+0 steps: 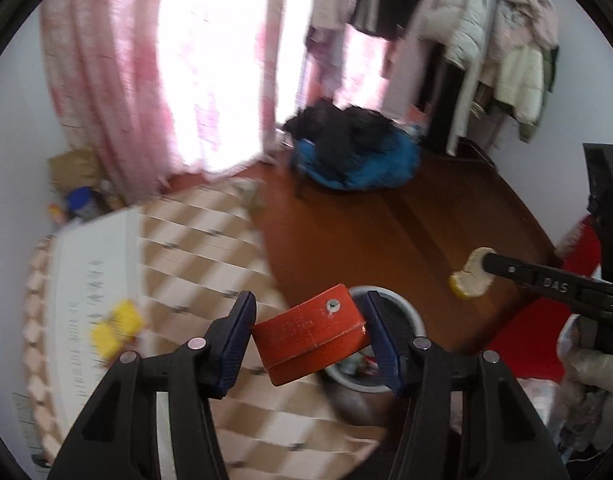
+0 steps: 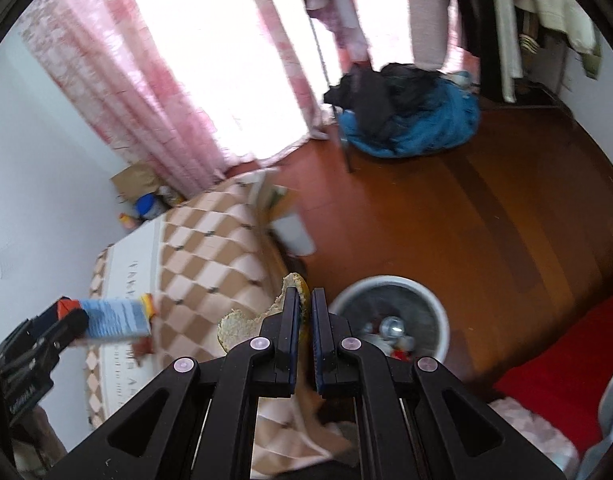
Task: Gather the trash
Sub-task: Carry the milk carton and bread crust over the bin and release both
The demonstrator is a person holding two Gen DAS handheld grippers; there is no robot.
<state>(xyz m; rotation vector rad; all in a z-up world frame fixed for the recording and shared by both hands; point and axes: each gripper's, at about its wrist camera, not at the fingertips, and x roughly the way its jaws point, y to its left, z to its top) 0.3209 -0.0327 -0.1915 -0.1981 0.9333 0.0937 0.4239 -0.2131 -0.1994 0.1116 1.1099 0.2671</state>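
Here the small red cardboard box (image 1: 310,334) is sitting squeezed between the left gripper's (image 1: 311,334) blue fingers (image 1: 236,336). The right gripper (image 2: 305,320) is pinching a bitten pale bread slice (image 2: 246,326) with closed fingers. Both are hanging above the round white trash bin (image 2: 390,322) on the brown wooden floor (image 2: 466,216), beside the checkered surface (image 2: 210,256).

Both wrist views high, angled down, sharing bin (image 1: 402,308) (image 2: 390,320), checkered bed (image 1: 210,240) (image 2: 210,248)
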